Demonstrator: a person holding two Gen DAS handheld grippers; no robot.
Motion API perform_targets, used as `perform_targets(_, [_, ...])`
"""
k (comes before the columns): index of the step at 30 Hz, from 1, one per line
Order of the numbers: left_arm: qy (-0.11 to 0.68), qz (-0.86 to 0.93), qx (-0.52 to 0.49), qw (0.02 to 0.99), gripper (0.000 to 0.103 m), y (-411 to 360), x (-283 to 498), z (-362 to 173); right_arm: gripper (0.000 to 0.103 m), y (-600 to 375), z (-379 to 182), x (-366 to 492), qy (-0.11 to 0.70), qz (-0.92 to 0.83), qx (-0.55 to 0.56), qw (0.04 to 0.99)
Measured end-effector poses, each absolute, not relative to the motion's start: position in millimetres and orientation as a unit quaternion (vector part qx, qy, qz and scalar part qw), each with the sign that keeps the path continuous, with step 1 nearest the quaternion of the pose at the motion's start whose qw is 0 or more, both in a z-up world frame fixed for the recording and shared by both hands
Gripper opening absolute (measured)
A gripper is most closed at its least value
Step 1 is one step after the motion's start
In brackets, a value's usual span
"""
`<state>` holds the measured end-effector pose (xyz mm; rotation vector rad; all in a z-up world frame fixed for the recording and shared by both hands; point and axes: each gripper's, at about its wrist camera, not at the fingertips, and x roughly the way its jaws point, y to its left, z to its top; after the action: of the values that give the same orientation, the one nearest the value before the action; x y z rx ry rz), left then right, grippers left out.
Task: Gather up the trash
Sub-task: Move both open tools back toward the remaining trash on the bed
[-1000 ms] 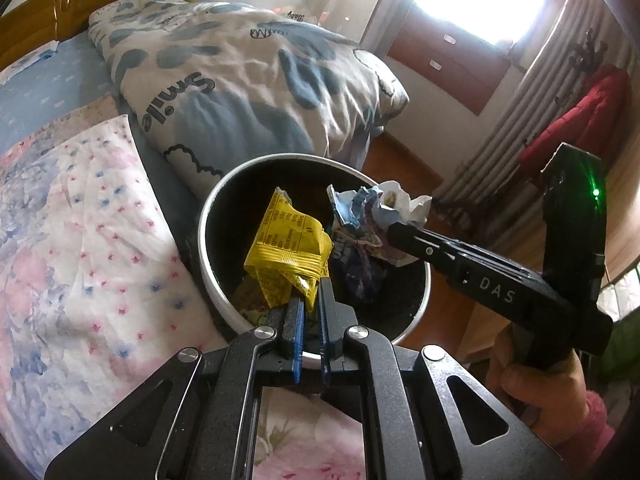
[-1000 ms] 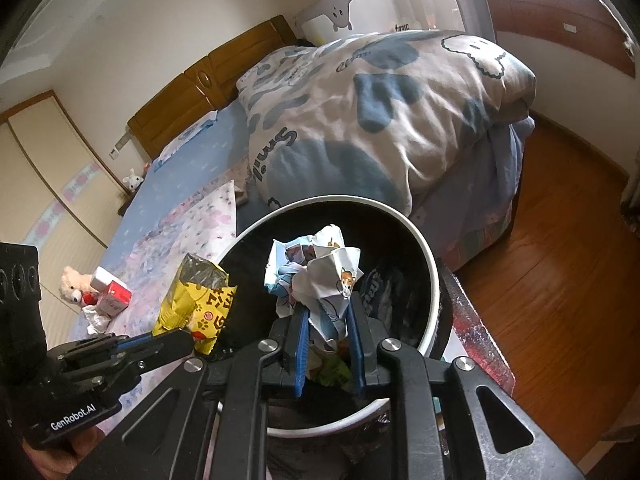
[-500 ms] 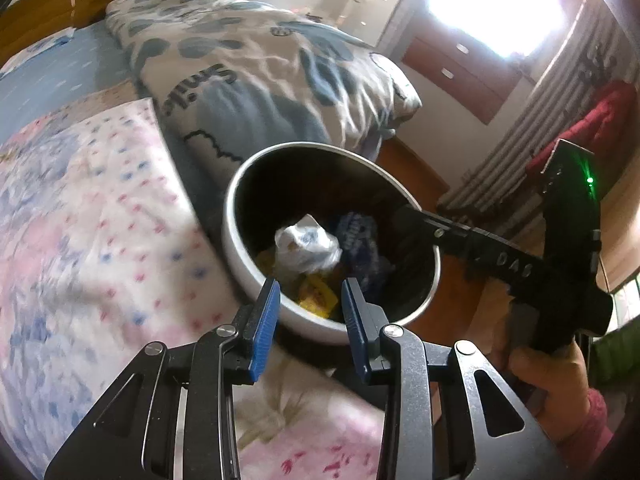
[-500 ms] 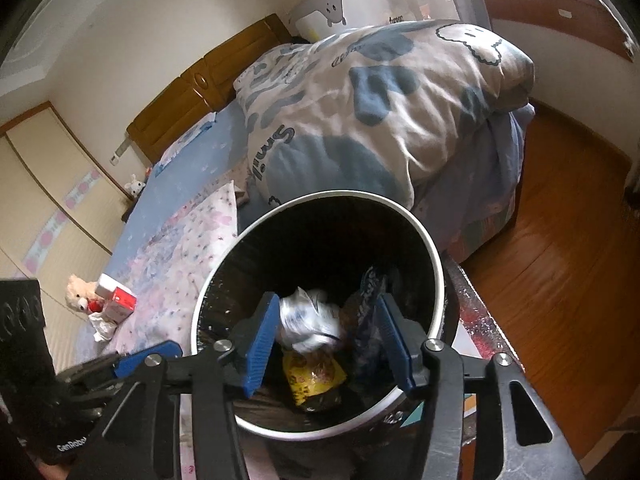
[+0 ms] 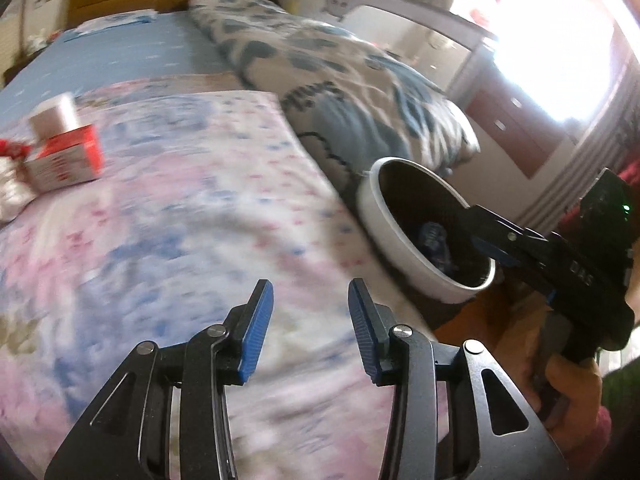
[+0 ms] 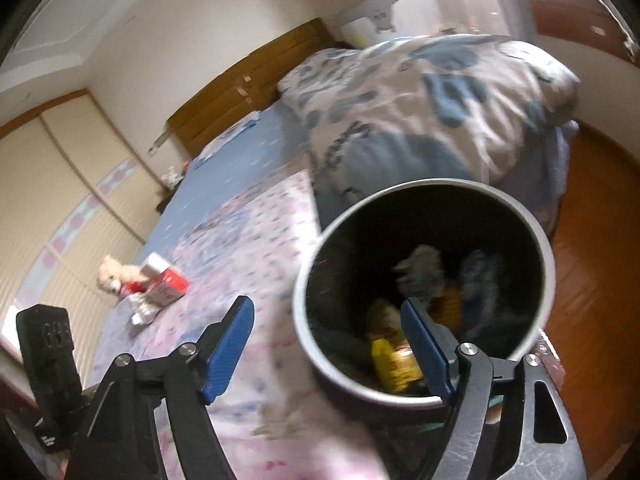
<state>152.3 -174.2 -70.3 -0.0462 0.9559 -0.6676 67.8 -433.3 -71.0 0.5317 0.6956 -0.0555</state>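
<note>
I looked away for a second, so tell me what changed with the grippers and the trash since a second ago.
Both grippers let go: the yellow wrapper and crumpled paper now lie in the bin. The left gripper and right gripper, now open, swung left toward the bed. The red box stayed put.

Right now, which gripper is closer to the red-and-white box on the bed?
Left, probably. The left gripper hangs over the floral cover, facing the red-and-white box. The right gripper straddles the trash bin rim.

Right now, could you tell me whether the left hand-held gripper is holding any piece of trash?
No, the left hand-held gripper is open with nothing between its blue fingers, above the floral bedspread.
</note>
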Motion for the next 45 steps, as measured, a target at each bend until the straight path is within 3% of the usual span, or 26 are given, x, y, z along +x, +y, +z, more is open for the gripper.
perform_targets(14, [0.459,-0.220,-0.069,0.858,0.041,-73.3,167.9,-86.5,0.083,-343.0,-79.3,109.2,0.364,0.069,0.211,0.904])
perform_targets(18, [0.461,-0.197,-0.079,0.862,0.045,-53.6,172.5,-91.0,0.091,-324.5,-81.4,119.3,0.369,0.084,0.196,0.904])
perform_targets(23, [0.455,-0.177,-0.077,0.870,0.045,-37.4,176.7,-90.7,0.093,-304.8,-84.1,129.9,0.369,0.103,0.184,0.905])
perform_targets(26, [0.449,-0.165,-0.075,0.875,0.052,-30.6,179.3,-89.3,0.093,-295.9,-86.0,135.4,0.370,0.110,0.177,0.905])
perform_targets(31, [0.445,-0.149,-0.083,0.879,0.053,-15.1,186.2,-89.0,0.093,-280.7,-90.1,147.1,0.370,0.121,0.165,0.906])
perform_targets(33, [0.443,-0.140,-0.083,0.881,0.062,-9.6,189.3,-89.2,0.093,-273.4,-92.3,154.1,0.372,0.126,0.159,0.906])
perform_targets(36, [0.441,-0.128,-0.084,0.884,0.067,-1.4,195.7,-90.0,0.093,-263.4,-92.9,164.0,0.373,0.136,0.150,0.905])
perform_targets(45, [0.443,-0.101,-0.090,0.886,0.072,32.1,229.3,-94.8,0.093,-234.4,-98.8,204.9,0.382,0.173,0.118,0.900])
